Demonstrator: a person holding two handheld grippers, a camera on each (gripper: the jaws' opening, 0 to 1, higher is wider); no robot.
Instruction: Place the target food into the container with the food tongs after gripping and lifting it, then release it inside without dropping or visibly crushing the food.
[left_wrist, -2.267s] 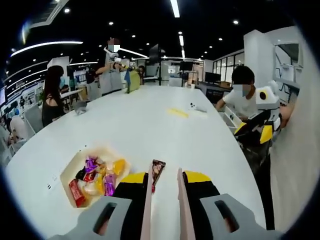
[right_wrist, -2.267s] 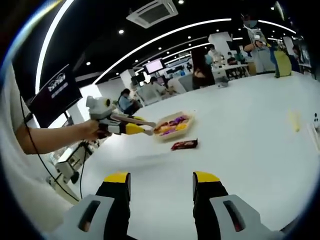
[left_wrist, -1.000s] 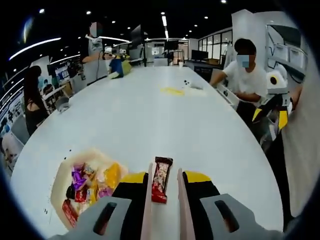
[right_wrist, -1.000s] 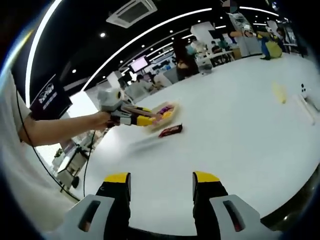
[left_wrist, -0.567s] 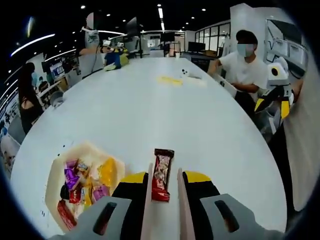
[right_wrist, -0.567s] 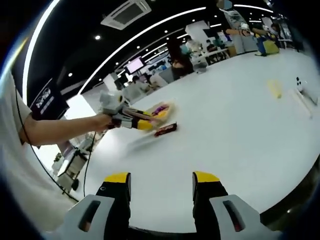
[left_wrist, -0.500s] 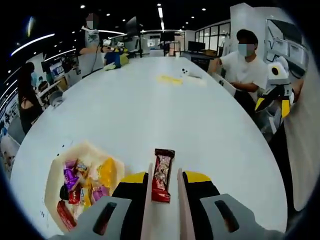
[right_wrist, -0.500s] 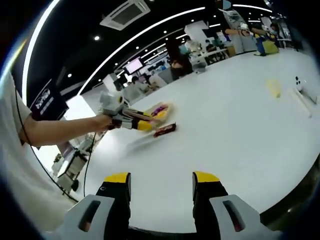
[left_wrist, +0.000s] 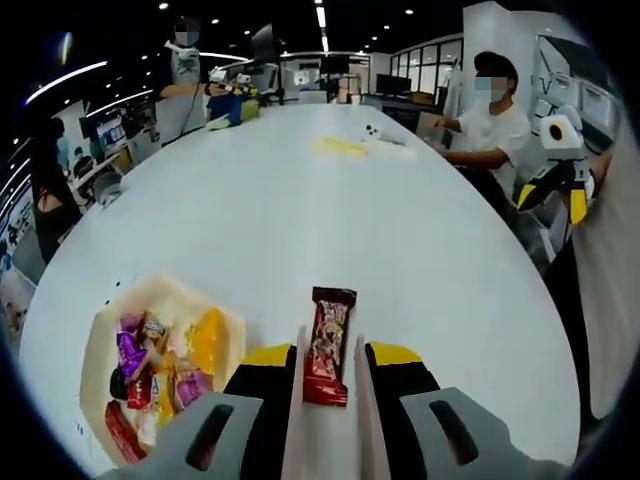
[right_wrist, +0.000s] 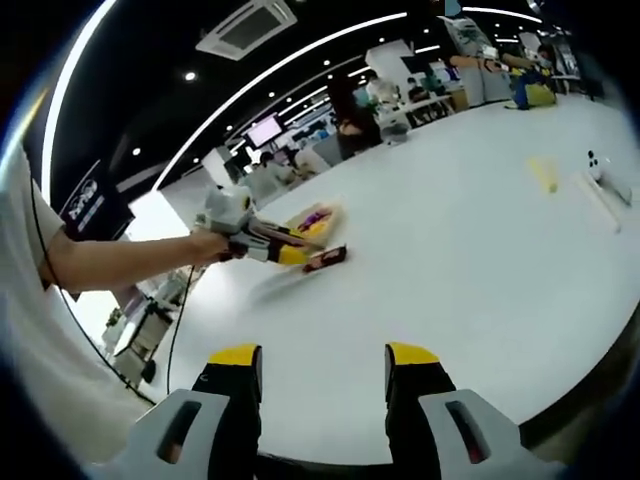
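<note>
Grasp stage only: left gripper (left_wrist: 328, 365) tong blades straddle the red snack bar (left_wrist: 327, 344) on the white table (left_wrist: 300, 200), contact unclear; lift and drop into the candy tray (left_wrist: 100, 335) at 9 o'clock remain; right gripper (right_wrist: 322, 375) gapes idle.

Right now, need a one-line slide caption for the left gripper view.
Tongs straddle a red snack bar on the white table, beside the tray of wrapped snacks.

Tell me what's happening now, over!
Left gripper straddling the snack bar on the table, not visibly clamped. Right gripper open, holding nothing. Container beside it, nothing between.
</note>
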